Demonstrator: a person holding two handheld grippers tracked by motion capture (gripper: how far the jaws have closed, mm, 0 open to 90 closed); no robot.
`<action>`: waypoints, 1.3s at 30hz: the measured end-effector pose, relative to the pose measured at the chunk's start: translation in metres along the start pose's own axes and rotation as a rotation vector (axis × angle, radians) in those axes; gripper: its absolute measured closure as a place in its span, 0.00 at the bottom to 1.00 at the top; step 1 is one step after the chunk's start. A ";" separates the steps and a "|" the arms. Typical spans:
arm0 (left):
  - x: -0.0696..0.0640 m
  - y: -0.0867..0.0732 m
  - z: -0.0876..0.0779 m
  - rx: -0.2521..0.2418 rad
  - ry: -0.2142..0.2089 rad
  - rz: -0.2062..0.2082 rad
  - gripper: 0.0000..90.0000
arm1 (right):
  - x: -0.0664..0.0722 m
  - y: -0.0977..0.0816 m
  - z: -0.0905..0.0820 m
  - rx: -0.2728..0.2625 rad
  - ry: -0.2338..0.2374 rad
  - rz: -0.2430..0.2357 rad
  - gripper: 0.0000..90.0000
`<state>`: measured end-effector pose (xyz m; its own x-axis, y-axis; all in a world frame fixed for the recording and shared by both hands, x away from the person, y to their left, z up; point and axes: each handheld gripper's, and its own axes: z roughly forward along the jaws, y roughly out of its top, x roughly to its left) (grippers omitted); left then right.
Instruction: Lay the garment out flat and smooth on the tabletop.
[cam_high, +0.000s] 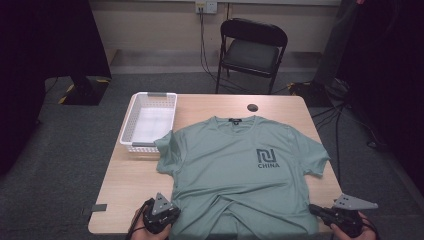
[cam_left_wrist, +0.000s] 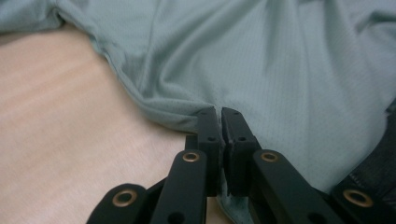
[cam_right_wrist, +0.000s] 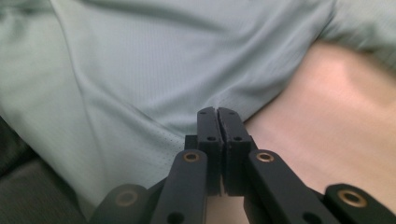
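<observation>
A grey-green T-shirt (cam_high: 235, 165) with a dark "CHINA" logo lies face up on the wooden table (cam_high: 127, 187), collar at the far side. My left gripper (cam_high: 175, 212) sits at the shirt's near left corner. In the left gripper view its jaws (cam_left_wrist: 220, 112) are shut on the bunched edge of the T-shirt (cam_left_wrist: 289, 79), with fabric showing between them. My right gripper (cam_high: 313, 207) is at the near right corner. Seen in the right gripper view, my right gripper (cam_right_wrist: 217, 112) is shut on the edge of the T-shirt (cam_right_wrist: 154, 74).
A white plastic basket (cam_high: 131, 125) stands at the table's far left, touching the shirt's left sleeve. A small black round thing (cam_high: 253, 107) lies beyond the collar. A black chair (cam_high: 252, 50) stands behind the table. The shirt's hem hangs over the near edge.
</observation>
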<state>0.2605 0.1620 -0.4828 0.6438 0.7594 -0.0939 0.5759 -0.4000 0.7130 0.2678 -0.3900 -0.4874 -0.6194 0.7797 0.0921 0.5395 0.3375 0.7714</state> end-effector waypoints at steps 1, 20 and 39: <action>0.004 0.003 -0.004 -0.023 -0.004 -0.012 0.98 | -0.003 0.004 -0.005 -0.023 0.006 0.006 0.98; 0.029 0.022 -0.019 -0.169 -0.012 -0.019 0.26 | -0.012 0.037 -0.028 -0.179 -0.064 -0.041 0.20; 0.043 0.040 0.011 -0.123 -0.009 0.097 0.16 | -0.025 0.047 0.060 -0.023 -0.025 -0.061 0.13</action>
<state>0.3168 0.1733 -0.4658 0.6984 0.7153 -0.0264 0.4452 -0.4052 0.7985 0.3430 -0.3620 -0.4917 -0.6363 0.7709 0.0287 0.4877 0.3732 0.7892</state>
